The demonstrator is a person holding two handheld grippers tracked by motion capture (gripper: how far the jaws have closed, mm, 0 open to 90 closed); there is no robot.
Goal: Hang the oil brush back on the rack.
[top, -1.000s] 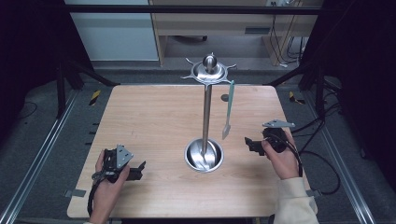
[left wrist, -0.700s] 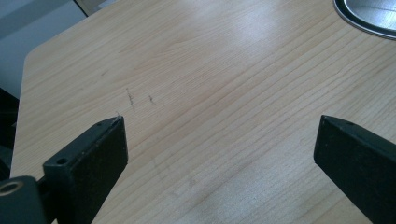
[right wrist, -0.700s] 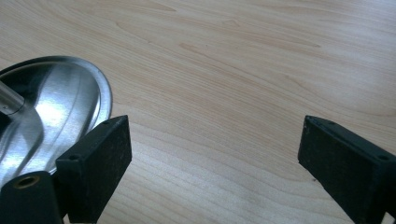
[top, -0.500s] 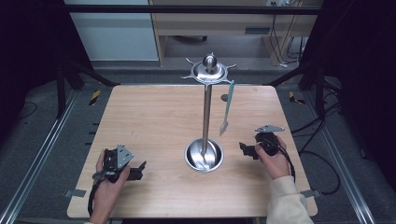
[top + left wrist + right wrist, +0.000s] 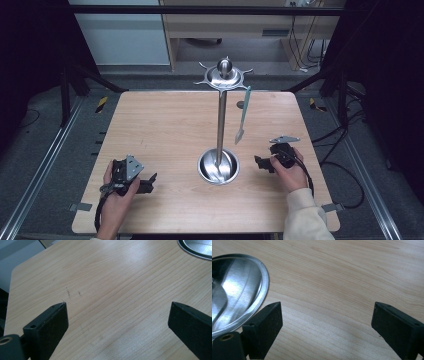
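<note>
A steel utensil stand (image 5: pixel 220 120) rises from a round dished base (image 5: pixel 218 166) in the middle of the wooden table (image 5: pixel 165 125). One pale green utensil (image 5: pixel 242 116) hangs from a hook of its star-shaped top (image 5: pixel 224 75). My left gripper (image 5: pixel 150 182) rests low at the front left, open, with bare wood between its jaws (image 5: pixel 117 315). My right gripper (image 5: pixel 260 162) sits just right of the base, open and holding nothing (image 5: pixel 327 317). The base's rim (image 5: pixel 263 282) shows at the left of the right gripper view, and its edge (image 5: pixel 197 250) at the top right of the left gripper view.
Black frame bars and cables surround the table. A wooden desk and a pale cabinet stand behind it. Metal rails run along both sides on the floor.
The right gripper has moved down and left toward the stand's base. The left gripper has stayed put.
</note>
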